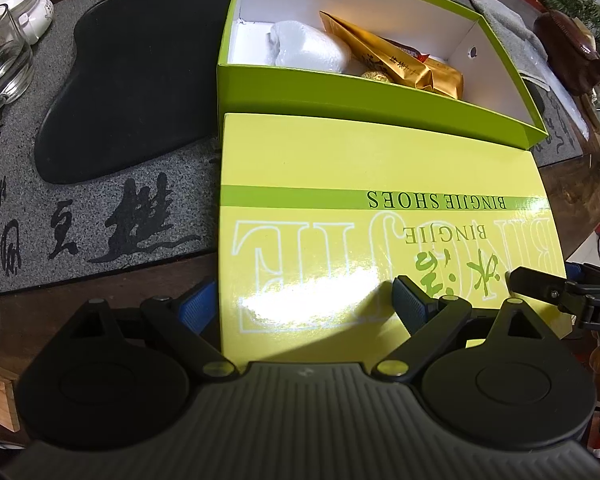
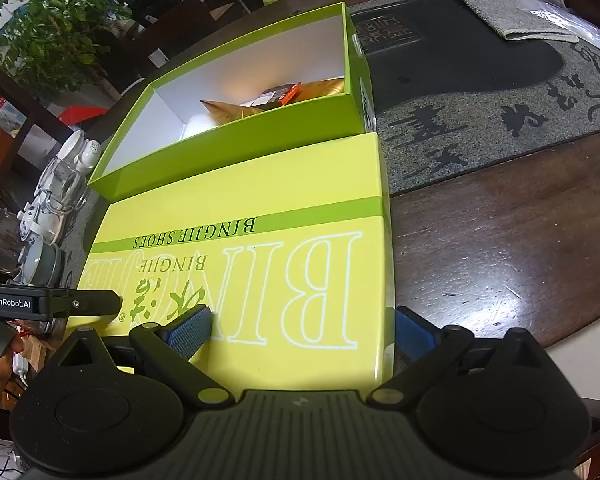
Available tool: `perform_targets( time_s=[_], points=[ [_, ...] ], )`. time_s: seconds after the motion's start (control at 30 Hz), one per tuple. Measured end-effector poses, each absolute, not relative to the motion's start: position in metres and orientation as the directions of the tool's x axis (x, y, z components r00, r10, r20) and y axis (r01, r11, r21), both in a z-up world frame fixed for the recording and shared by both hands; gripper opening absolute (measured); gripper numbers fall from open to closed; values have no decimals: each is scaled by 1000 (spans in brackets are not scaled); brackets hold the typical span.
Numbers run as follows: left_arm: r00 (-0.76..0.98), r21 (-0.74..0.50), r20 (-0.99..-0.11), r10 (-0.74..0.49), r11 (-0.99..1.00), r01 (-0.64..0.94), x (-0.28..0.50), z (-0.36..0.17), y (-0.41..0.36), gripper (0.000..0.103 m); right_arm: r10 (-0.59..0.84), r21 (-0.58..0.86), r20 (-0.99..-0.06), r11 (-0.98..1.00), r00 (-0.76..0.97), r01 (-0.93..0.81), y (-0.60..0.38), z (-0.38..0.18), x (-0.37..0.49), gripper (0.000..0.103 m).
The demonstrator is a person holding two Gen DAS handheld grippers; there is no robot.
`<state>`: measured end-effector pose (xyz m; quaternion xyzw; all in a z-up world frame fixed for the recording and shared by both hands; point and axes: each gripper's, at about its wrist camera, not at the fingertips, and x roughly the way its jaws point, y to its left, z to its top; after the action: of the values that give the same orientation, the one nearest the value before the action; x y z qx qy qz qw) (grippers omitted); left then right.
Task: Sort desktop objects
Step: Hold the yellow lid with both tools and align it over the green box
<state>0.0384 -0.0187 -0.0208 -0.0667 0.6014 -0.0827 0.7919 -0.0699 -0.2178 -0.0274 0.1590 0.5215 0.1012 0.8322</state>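
Right now the left gripper (image 1: 304, 304) is sitting at the bottom of the left wrist view with its jaws spread wide, one blue pad (image 1: 198, 306) hanging off the left edge of the yellow-green lid (image 1: 364, 168) and the other resting over its printed top, gripping nothing. Across in the right wrist view the right gripper (image 2: 304, 330) is likewise spread apart at the bottom, straddling the lid's right edge, with one pad over the lid (image 2: 260, 184) and the other beside it above the dark wooden worktop (image 2: 500, 248). Beyond the lid, in the upper middle of both views, the green box (image 1: 380, 88) is standing open, touching the lid's far edge. Inside it a white wrapped bundle (image 1: 312, 50) is lying beside gold foil packets (image 1: 400, 64). A grey mat (image 1: 100, 220) with black characters is lying at the left of the left view, with glassware (image 1: 4, 60) in the upper left corner.
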Motion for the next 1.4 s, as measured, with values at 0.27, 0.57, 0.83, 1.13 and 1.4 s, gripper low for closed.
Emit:
perform_targets(
  time_s=[0.27,0.57,0.83,1.13,1.4],
  points=[
    [252,-196,-946,-202,979,50,41,-21,-20,92,335,371,-842,929,423,1,-219,-31,-69,99],
    [256,-194,-946,-200,980,46,40,-22,-19,92,339,378,-839,926,425,7,-219,-31,-71,99],
    [272,-197,-940,-203,979,50,35,-16,-16,92,341,383,-834,924,434,9,-218,-29,-76,99],
    [312,-198,-928,-204,979,49,23,-1,-12,92,346,385,-815,923,464,-13,-215,-19,-85,99],
    [347,-200,-915,-206,978,55,14,14,-9,92,347,382,-797,924,494,-34,-212,-7,-91,99]
  ],
)
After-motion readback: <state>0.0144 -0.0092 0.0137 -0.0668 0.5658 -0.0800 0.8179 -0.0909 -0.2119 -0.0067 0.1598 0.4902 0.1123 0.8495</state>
